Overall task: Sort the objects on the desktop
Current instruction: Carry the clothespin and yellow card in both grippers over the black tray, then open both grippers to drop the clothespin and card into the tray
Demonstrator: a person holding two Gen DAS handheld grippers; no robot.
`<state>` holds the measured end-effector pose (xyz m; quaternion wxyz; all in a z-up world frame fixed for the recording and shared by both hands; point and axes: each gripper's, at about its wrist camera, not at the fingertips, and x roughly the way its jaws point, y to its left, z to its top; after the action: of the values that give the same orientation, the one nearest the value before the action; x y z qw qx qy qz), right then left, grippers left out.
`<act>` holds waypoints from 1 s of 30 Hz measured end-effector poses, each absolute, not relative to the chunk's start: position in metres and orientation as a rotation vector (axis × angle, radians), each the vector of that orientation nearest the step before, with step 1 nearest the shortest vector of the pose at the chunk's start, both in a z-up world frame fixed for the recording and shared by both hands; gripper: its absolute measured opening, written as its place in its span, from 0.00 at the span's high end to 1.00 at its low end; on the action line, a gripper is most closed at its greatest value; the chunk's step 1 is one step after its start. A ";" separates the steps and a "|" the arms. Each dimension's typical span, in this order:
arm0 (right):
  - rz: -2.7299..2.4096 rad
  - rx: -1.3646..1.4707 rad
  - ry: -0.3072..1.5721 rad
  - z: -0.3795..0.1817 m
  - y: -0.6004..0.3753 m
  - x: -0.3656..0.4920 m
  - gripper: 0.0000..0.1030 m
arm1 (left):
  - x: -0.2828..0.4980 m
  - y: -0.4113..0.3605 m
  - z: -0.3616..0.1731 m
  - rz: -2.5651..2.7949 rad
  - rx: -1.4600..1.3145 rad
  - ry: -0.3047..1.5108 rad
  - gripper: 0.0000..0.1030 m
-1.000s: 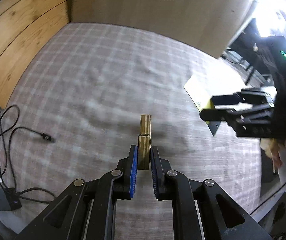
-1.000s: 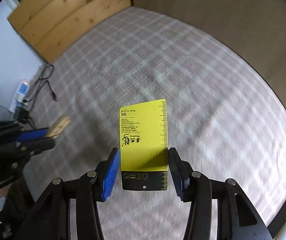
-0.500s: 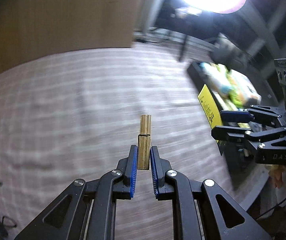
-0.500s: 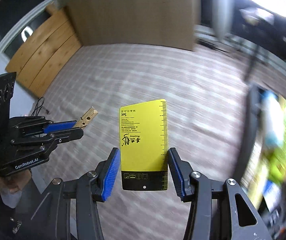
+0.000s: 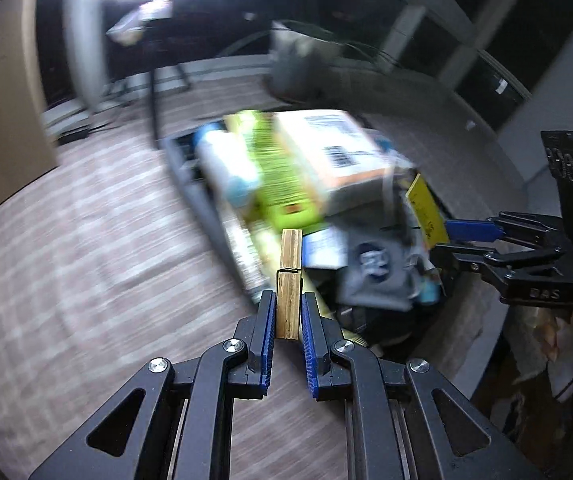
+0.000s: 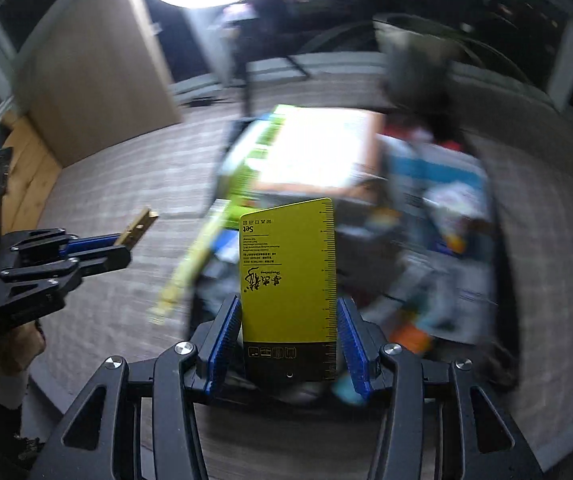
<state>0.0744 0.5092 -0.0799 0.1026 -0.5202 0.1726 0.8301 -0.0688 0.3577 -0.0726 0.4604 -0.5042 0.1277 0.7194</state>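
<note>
Both grippers have swung round from the bare checked cloth, and a crammed dark storage bin (image 5: 190, 184) now fills the view ahead of them where only tablecloth showed a second ago.

Between the left gripper (image 5: 288, 320)'s blue pads, which stand nearly together, sits a small wooden clothes peg (image 5: 289, 280), pinched by its lower half with the upper half standing out past the tips. On the other side, the right gripper (image 6: 290, 344) has its jaws set wide and closed against the two long edges of a flat yellow plastic ruler card with black print (image 6: 288, 276), held upright and proud of the fingers. Both objects hang in the air above the near end of the bin, the card just to the right of the peg.

Outward from there, the bin looks heaped: a green-and-white carton (image 5: 282, 176), an orange-edged cardboard box with a barcode label (image 5: 334, 152) and loose packets, though everything is smeared by motion and I cannot tell which gaps are free.

My worry is the release. The card is gripped only by its thin edges, so a knock against the piled boxes could twist it out. With so little room, either piece might land on the heap and slide off onto the checked tablecloth (image 5: 66, 240). The grippers are also near each other and could clash.
</note>
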 end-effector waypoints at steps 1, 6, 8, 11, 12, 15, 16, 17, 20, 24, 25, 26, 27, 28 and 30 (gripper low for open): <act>2.432 -1.530 0.515 -0.081 0.518 0.080 0.56 | -0.063 0.373 -0.071 1.754 -1.232 0.333 0.87; 2.366 -1.496 0.542 -0.085 0.562 0.105 0.56 | -0.048 0.424 -0.059 1.724 -1.184 0.393 0.87; 2.348 -1.491 0.551 -0.087 0.577 0.109 0.56 | -0.047 0.446 -0.053 1.715 -1.168 0.407 0.87; 2.338 -1.492 0.558 -0.090 0.591 0.108 0.56 | -0.049 0.479 -0.047 1.719 -1.155 0.433 0.87; 2.336 -1.493 0.562 -0.092 0.596 0.107 0.56 | -0.050 0.489 -0.047 1.714 -1.153 0.438 0.87; 2.337 -1.502 0.575 -0.096 0.604 0.103 0.56 | -0.054 0.518 -0.047 1.713 -1.157 0.456 0.87; 2.339 -1.506 0.580 -0.098 0.605 0.102 0.56 | -0.056 0.525 -0.048 1.717 -1.159 0.459 0.87; 2.342 -1.512 0.586 -0.099 0.606 0.099 0.56 | -0.057 0.530 -0.049 1.717 -1.163 0.460 0.87; 2.356 -1.515 0.611 -0.101 0.606 0.095 0.56 | -0.064 0.546 -0.052 1.714 -1.187 0.441 0.87; 2.367 -1.489 0.604 -0.100 0.607 0.088 0.56 | -0.073 0.556 -0.053 1.699 -1.197 0.407 0.87; 2.364 -1.484 0.601 -0.101 0.608 0.087 0.56 | -0.075 0.557 -0.052 1.715 -1.194 0.406 0.85; 2.356 -1.480 0.610 -0.101 0.611 0.086 0.55 | -0.076 0.558 -0.052 1.723 -1.196 0.406 0.84; 2.352 -1.475 0.629 -0.101 0.612 0.087 0.55 | -0.077 0.558 -0.052 1.719 -1.200 0.403 0.84; 2.349 -1.473 0.643 -0.101 0.614 0.087 0.54 | -0.078 0.558 -0.051 1.716 -1.204 0.397 0.84; 2.340 -1.470 0.666 -0.101 0.615 0.088 0.52 | -0.080 0.553 -0.051 1.722 -1.203 0.396 0.84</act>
<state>0.0885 0.6153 -0.1010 0.1489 -0.5114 0.2317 0.8140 -0.0800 0.5533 -0.0506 0.4813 -0.4935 0.1623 0.7060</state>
